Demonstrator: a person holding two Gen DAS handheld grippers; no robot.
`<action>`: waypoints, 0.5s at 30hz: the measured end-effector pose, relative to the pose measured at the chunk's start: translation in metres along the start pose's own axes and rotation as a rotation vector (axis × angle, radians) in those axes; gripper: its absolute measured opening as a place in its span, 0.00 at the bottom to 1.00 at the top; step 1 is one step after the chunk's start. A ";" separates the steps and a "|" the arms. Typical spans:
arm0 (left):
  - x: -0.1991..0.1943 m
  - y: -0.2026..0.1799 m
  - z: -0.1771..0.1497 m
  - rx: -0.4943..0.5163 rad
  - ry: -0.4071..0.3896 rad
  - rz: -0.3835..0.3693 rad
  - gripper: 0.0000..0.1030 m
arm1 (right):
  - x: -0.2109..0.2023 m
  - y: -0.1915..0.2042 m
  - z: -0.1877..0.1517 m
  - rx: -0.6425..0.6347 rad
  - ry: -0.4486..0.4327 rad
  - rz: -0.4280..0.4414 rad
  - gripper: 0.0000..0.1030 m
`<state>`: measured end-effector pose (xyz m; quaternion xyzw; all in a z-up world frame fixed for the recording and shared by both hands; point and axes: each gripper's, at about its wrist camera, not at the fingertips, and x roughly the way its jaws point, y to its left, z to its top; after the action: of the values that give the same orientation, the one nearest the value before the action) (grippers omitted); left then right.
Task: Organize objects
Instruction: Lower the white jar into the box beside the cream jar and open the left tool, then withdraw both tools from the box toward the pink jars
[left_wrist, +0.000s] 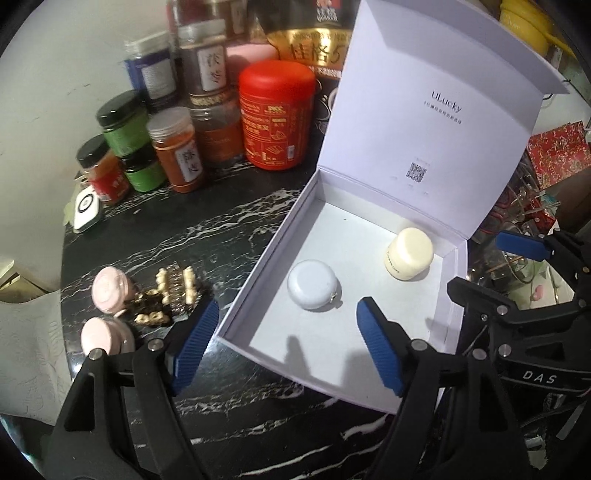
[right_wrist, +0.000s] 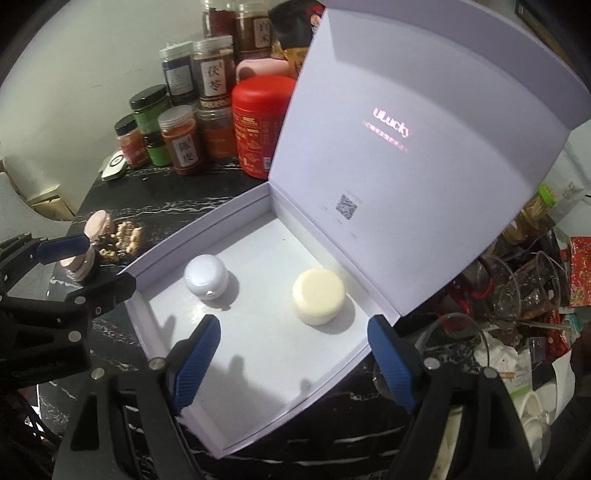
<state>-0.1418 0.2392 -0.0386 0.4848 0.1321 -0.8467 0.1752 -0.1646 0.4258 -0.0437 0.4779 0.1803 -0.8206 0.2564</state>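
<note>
Inside the box (left_wrist: 456, 280) we see the grey case (left_wrist: 313, 283) and cream jar (left_wrist: 408, 259) set apart, while both grippers (left_wrist: 286, 332) (right_wrist: 293, 356) hang above, empty and spread, presumably free to fetch the pink jars (left_wrist: 110, 295) lying left of it.

Jars (left_wrist: 177, 107) behind the red tin (left_wrist: 277, 118): we see their tops cut off by the picture's edge.
Gold-labelled bag (left_wrist: 310, 40) behind the tin: the open box lid (left_wrist: 436, 110) hides its right side from us.
Small print under the lid's logo: too small for us to read.
Glassware (right_wrist: 517, 288) right of the lid: we cannot separate the jumble.
</note>
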 end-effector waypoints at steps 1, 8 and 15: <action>-0.005 0.002 -0.003 -0.006 -0.004 0.004 0.74 | -0.003 0.003 -0.001 -0.001 -0.002 0.002 0.80; -0.037 0.016 -0.023 -0.022 -0.026 0.010 0.74 | -0.020 0.030 -0.008 -0.018 -0.009 0.024 0.81; -0.065 0.036 -0.044 -0.036 -0.045 0.024 0.74 | -0.032 0.062 -0.017 -0.039 -0.006 0.046 0.81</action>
<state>-0.0615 0.2347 -0.0063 0.4640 0.1376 -0.8527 0.1967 -0.1025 0.3929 -0.0272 0.4743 0.1848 -0.8123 0.2849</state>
